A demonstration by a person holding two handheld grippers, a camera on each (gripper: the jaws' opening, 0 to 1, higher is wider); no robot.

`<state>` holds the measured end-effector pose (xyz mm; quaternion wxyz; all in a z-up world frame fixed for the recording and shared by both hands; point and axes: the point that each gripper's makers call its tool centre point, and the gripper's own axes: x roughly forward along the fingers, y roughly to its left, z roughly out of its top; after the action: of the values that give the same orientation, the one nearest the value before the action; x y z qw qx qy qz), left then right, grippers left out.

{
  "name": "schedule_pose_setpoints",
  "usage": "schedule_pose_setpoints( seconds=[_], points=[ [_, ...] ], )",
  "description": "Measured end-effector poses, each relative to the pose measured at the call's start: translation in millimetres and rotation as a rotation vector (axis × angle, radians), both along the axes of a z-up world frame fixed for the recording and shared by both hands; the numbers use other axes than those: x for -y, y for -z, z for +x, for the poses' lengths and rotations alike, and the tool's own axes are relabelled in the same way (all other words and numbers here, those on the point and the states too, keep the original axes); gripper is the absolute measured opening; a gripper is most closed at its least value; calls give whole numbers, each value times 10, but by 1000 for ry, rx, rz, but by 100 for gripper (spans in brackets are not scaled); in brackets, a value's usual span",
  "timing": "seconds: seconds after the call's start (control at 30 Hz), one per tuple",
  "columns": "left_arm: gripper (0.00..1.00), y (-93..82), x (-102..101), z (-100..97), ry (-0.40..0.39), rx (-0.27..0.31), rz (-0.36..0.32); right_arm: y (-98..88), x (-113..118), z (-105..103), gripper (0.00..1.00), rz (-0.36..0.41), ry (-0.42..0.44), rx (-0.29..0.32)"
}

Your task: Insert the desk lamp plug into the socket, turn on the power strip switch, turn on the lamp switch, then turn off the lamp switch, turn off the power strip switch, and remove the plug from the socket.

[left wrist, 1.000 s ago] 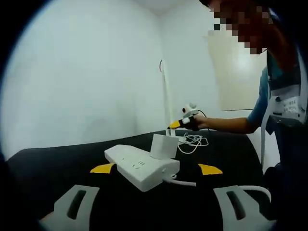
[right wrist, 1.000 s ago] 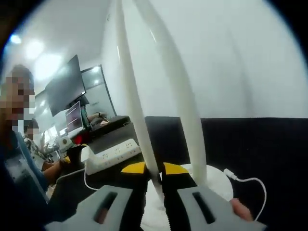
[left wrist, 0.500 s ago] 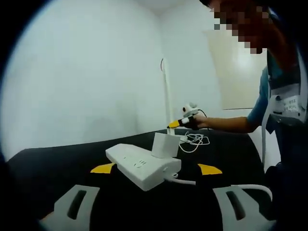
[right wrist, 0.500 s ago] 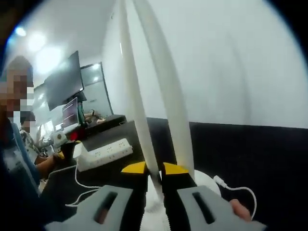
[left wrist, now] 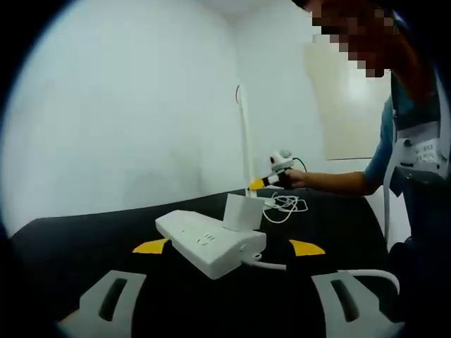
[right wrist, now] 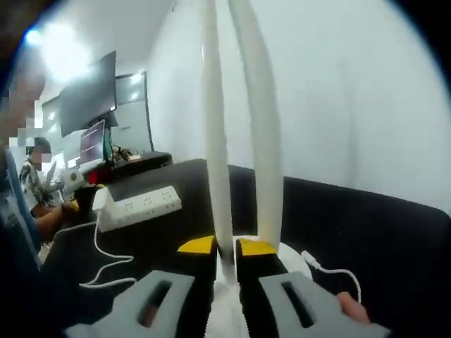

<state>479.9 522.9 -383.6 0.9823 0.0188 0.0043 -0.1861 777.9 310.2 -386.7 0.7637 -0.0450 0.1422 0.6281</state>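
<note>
Here, on the black worktop (left wrist: 84, 239), the left claw (left wrist: 230, 248) hovers spread wide, holding nothing, its yellow tips either side of the long white plastic power strip (left wrist: 208, 245). A boxy white plug adapter (left wrist: 241, 213) sits upright in the strip's far socket; it looks rigid and light, best taken by its flat sides. A loose white cable (left wrist: 285, 205) coils beyond, soft and liable to snag. The right claw (right wrist: 225, 246) is pressed together on the slim white lamp stem (right wrist: 216, 162), just above the round white lamp base (right wrist: 310, 271). That lamp seems light and tippy. A thin lead (right wrist: 335, 271) trails rightward off the base.
</note>
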Motion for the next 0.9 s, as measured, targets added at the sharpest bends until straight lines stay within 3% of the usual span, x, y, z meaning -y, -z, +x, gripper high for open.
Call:
schedule_pose_setpoints(
  seconds=[0.27,0.33,0.5,0.73,0.9],
  points=[
    [62,1,3,2,-1,0,3,126,74,26,13,-12,40,-65],
    [62,2,3,3,-1,0,4,190,120,98,13,-62,73,-37],
    [62,0,8,4,-2,1,4,209,98,70,12,-75,62,-10],
    [62,0,6,6,-3,2,3,199,117,70,12,-63,68,-45],
    [62,-4,6,4,-3,4,-1,182,145,-1,13,-89,65,-21]
  ],
)
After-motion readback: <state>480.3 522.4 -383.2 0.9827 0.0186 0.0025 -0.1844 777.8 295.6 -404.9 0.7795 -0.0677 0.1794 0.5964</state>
